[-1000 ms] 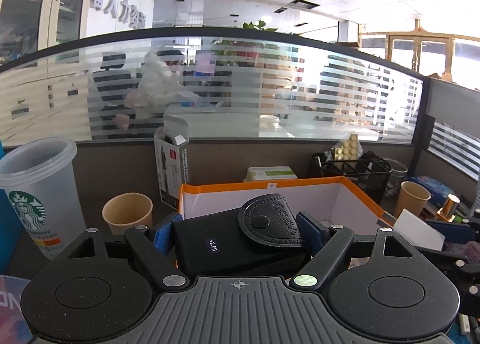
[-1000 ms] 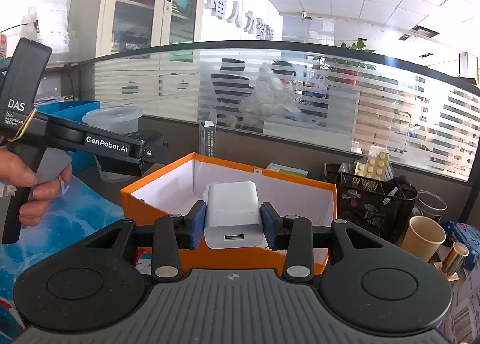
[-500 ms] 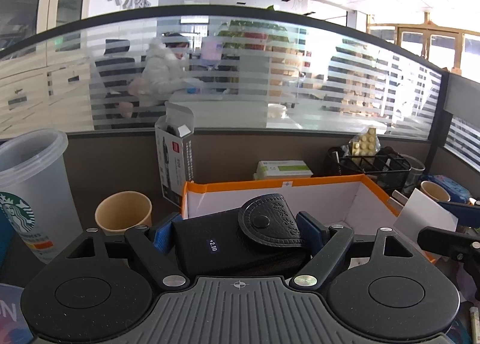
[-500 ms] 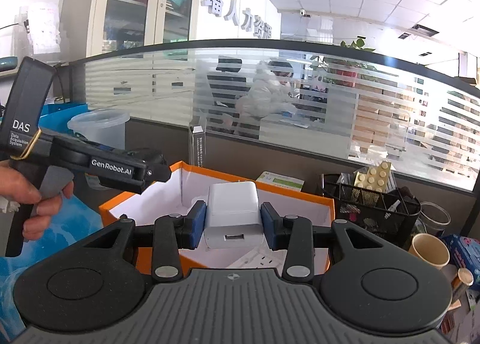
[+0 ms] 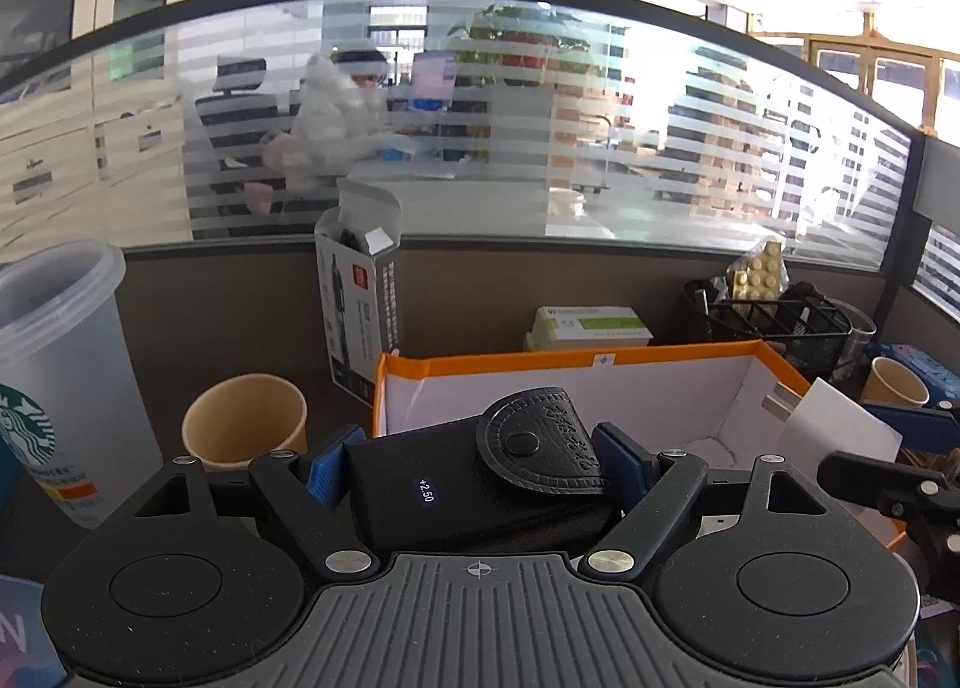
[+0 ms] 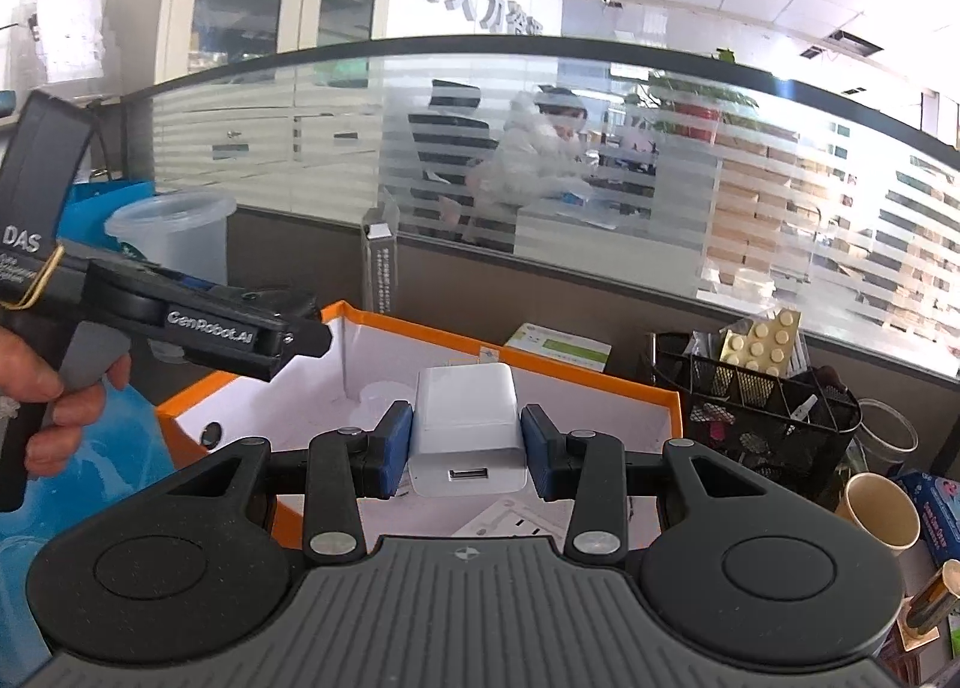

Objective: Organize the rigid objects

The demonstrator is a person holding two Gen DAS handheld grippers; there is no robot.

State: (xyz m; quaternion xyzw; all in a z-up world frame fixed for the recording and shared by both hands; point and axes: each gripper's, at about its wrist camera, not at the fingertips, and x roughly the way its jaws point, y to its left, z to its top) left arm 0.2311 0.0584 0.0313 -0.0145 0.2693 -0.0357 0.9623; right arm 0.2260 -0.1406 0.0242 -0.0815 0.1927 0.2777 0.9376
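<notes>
**A:** What has the left claw (image 5: 474, 463) got?

**B:** A black case (image 5: 480, 484), boxy, with a grained leather look and a rounded stitched flap fastened by a round snap. A small white "+2.50" label sits on its top face. The blue pads press on both of its sides, so the claw is spread wide but clamped on it. It hangs just in front of the near wall of the orange box (image 5: 570, 361).

**A:** And the right claw (image 6: 467, 448)?

**B:** Closed tight on a white charger (image 6: 468, 430), a smooth, glossy plastic block with rounded edges and a USB slot facing the camera. It is held over the open box, whose inside is matt white card with an orange rim.

**A:** Anything already in the box?

**B:** From the right wrist view, a flat white printed sheet on its floor; little more can be made out.

**A:** What surrounds it on the worktop?

**B:** To the left, a tan paper cup (image 5: 246, 418) and a tall frosted plastic tumbler (image 5: 60, 382) with a green logo. Beyond, a tall open carton (image 5: 360, 304) standing upright and a flat green-and-white packet (image 5: 591, 322). To the right, a black wire-mesh organiser (image 5: 774, 322) with a blister pack of round tablets sticking out, then another paper cup.

**A:** Is the person visible?

**B:** Only a hand (image 6: 42, 406) wrapped around the left claw's grey handle.
</notes>
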